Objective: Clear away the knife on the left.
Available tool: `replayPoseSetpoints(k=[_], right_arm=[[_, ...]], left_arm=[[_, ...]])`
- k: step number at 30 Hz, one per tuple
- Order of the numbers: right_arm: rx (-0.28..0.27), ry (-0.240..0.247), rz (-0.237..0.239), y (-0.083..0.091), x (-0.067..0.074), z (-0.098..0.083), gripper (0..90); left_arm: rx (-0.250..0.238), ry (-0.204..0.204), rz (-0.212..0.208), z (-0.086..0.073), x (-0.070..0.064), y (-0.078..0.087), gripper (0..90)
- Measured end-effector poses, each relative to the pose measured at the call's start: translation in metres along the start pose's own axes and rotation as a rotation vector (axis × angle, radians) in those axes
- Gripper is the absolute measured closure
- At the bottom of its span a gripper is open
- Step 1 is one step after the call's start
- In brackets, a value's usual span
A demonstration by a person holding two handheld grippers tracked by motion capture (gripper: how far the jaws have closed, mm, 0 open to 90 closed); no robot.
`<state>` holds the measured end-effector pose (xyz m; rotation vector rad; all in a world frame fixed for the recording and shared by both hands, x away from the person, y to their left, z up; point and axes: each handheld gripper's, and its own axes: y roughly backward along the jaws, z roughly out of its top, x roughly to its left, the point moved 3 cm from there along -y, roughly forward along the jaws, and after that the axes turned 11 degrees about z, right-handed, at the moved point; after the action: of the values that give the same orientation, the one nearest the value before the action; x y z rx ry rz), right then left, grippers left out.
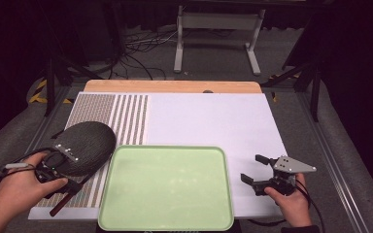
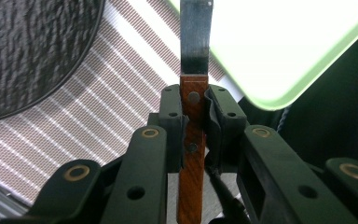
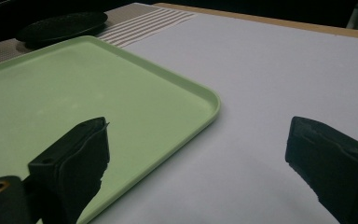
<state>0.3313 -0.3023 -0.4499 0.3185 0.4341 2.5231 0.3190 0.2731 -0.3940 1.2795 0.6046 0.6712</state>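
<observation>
counter [image 1: 209, 121]: white sheet across most of it, wooden edge showing at the far side, and a striped placemat [image 1: 126, 116] laid along the left part.

green tray [image 1: 167, 187]: sits at the near middle of the counter, and it is bare, nothing loaded on it so far.

dark round plate [image 1: 85, 145]: on the striped placemat, just left of the tray's far-left corner, also with nothing on it.

knife [image 2: 193, 98]: here's the action. It is up in the left tool, wooden riveted handle between the jaws and the steel blade pointing out over the tray's corner. In the high view the handle end sticks out toward the near-left, above the placemat.

left tool [image 2: 193, 109]: jaws drawn in tight, pads pressed on both sides of the knife handle, a firm hold.

right tool [image 1: 255, 167]: waiting just right of the tray, low over the white sheet, jaws spread wide with nothing between them.

progress: my read is that the pick-up is done and the knife is in carry. The set-down is left, likely on the tray, though the plate is as close.
</observation>
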Motion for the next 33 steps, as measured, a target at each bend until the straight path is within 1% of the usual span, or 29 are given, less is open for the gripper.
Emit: replayPoseSetpoints(k=[1, 3, 5, 6, 9, 11, 13, 15, 16, 19, 22, 27, 28, 31, 33], right_arm=[[0.000, 0.000, -0.001, 0.000, 0.000, 0.000, 6.8], [0.000, 0.000, -0.001, 0.000, 0.000, 0.000, 6.7], [-0.001, -0.002, 0.000, 0.000, 0.000, 0.000, 6.7], [-0.001, -0.002, 0.000, 0.000, 0.000, 0.000, 6.7], [0.000, 0.000, 0.005, -0.001, 0.001, 0.000, 6.7], [0.002, 0.000, 0.005, -0.001, 0.001, 0.000, 6.7], [0.000, -0.002, 0.003, 0.000, 0.000, 0.000, 6.7], [-0.001, -0.001, 0.002, 0.001, 0.000, 0.001, 6.7], [-0.003, 0.000, 0.001, 0.001, 0.000, 0.001, 6.7], [-0.004, -0.002, 0.000, 0.002, 0.000, 0.001, 6.7], [-0.004, 0.000, 0.000, 0.002, 0.000, 0.001, 6.7], [0.000, 0.000, -0.001, 0.001, 0.000, 0.001, 6.7], [0.000, 0.000, -0.001, 0.001, 0.000, 0.001, 6.6], [-0.001, -0.001, -0.003, 0.002, 0.000, 0.001, 6.6], [-0.002, 0.000, -0.003, 0.002, 0.000, 0.001, 6.6]], left_arm=[[-0.010, 0.004, 0.005, 0.001, -0.001, 0.000, 77.6], [-0.012, 0.026, -0.020, 0.004, -0.006, -0.002, 77.6], [-0.002, 0.034, -0.035, 0.007, -0.010, -0.004, 77.6], [-0.002, 0.034, -0.035, 0.007, -0.010, -0.004, 77.6], [-0.003, 0.044, -0.053, 0.012, -0.014, -0.006, 77.6], [-0.016, 0.062, -0.059, 0.015, -0.017, -0.007, 77.6], [-0.024, 0.065, -0.065, 0.018, -0.019, -0.009, 77.6], [-0.028, 0.057, -0.058, 0.020, -0.020, -0.009, 77.6], [-0.031, 0.056, -0.077, 0.023, -0.022, -0.010, 77.6], [-0.038, 0.057, -0.078, 0.025, -0.024, -0.011, 77.6], [-0.046, 0.054, -0.089, 0.029, -0.028, -0.012, 77.6], [-0.067, 0.037, -0.110, 0.035, -0.037, -0.018, 77.6], [-0.067, 0.042, -0.107, 0.037, -0.038, -0.019, 77.6], [-0.058, 0.030, -0.082, 0.040, -0.041, -0.025, 77.5], [-0.065, 0.037, -0.081, 0.041, -0.044, -0.029, 77.6]])
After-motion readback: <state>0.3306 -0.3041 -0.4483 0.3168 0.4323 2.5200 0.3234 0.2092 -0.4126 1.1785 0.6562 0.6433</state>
